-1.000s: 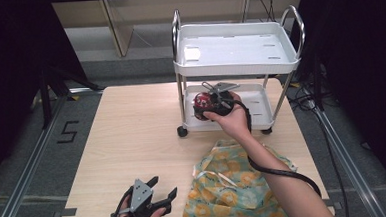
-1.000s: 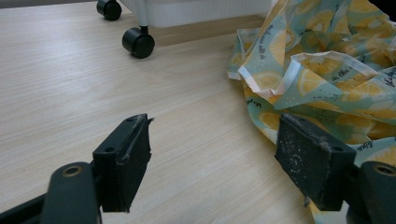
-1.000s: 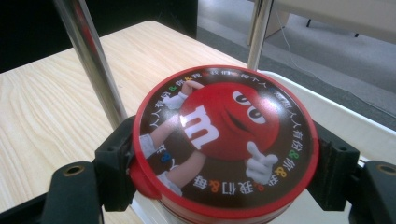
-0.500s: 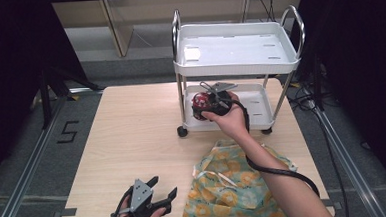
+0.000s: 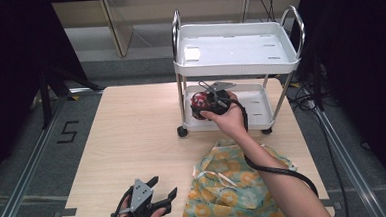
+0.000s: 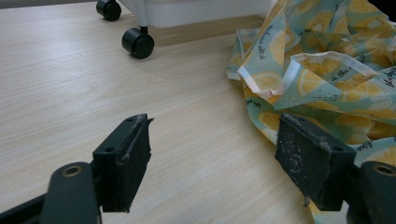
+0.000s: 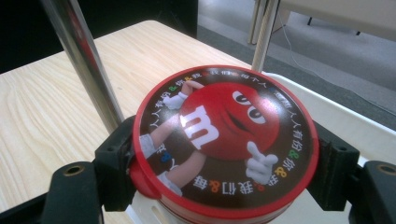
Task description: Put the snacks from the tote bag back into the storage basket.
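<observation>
The right gripper clamps a round red candy tin between its jaws, over the cart's lower shelf. The left gripper rests wide open beside the lemon-print bag.

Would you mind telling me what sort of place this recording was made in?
Probably a lab recording bay: a wooden table on a metal-railed platform, dark curtains around it, and a white cart as a prop.

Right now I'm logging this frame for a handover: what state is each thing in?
Right gripper: shut on the round tin, over the cart's lower shelf.
Round tin: lid on, clamped between the jaws.
Left gripper: open, holding nothing, low over the table.
Lemon-print bag: crumpled, lying on the table.
Cart: upright, top tray bare.
</observation>
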{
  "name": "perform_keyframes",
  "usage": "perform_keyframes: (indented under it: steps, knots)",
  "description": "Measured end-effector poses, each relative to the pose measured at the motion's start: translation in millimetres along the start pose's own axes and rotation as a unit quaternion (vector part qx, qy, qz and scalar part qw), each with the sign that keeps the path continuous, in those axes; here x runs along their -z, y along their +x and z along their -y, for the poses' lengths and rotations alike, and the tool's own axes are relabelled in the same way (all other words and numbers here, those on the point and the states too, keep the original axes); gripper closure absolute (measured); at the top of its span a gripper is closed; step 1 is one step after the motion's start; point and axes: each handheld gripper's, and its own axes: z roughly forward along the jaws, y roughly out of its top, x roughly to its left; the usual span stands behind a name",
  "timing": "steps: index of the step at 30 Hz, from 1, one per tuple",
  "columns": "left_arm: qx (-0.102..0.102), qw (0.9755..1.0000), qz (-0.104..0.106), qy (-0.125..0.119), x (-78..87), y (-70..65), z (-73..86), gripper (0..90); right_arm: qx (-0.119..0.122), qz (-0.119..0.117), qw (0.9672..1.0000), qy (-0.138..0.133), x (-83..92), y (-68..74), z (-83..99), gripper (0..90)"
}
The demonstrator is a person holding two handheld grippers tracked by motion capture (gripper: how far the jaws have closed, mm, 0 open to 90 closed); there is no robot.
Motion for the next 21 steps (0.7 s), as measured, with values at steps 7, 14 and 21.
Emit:
perform_keyframes:
  steps: [7, 14, 21]
  knots:
    - [0.0, 1.0, 0.0, 0.0, -0.1, -0.1, 0.0, 25.9, 0.002, 0.001, 1.0, 0.0, -2.5, -0.2, -1.2, 26.7]
    - [0.0, 1.0, 0.0, 0.0, -0.1, 0.0, -0.1, 25.9, -0.004, -0.002, 1.0, 0.002, -3.6, 1.0, -1.2, 26.7]
    - [0.0, 1.0, 0.0, -0.001, -0.2, -0.1, -0.1, 25.9, -0.024, -0.019, 0.9995, 0.0, -5.4, 3.1, -0.6, 26.7]
